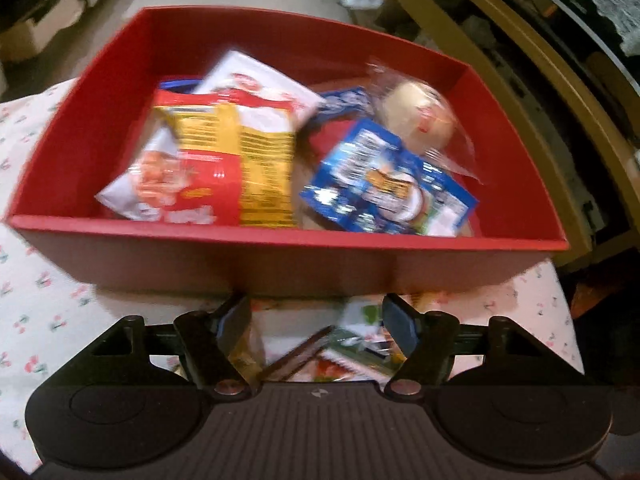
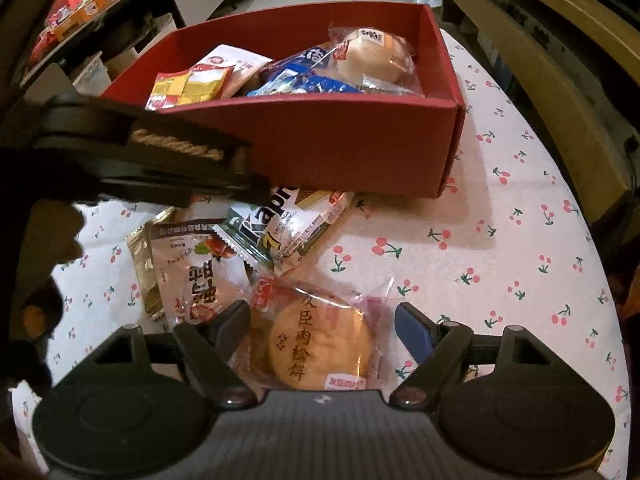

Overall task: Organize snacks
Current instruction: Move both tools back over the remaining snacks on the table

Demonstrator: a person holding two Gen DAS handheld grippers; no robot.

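A red box (image 1: 280, 256) (image 2: 352, 140) on the cherry-print tablecloth holds several snack packets: a yellow-red one (image 1: 240, 152), a blue one (image 1: 384, 184) and a wrapped round bun (image 1: 420, 116) (image 2: 372, 60). My left gripper (image 1: 316, 312) is open and empty just in front of the box's near wall, above loose packets (image 1: 344, 352). My right gripper (image 2: 320, 320) is open over a wrapped round pastry (image 2: 320, 344) on the table. A pinkish packet (image 2: 200, 276) and a wafer packet (image 2: 288, 220) lie beside the pastry. The left gripper's body (image 2: 140, 152) shows in the right wrist view.
The tablecloth (image 2: 500, 248) stretches to the right of the box. A wooden chair frame (image 2: 540, 60) stands beyond the table's right edge. A shelf with more packets (image 2: 80, 4) stands at the far left.
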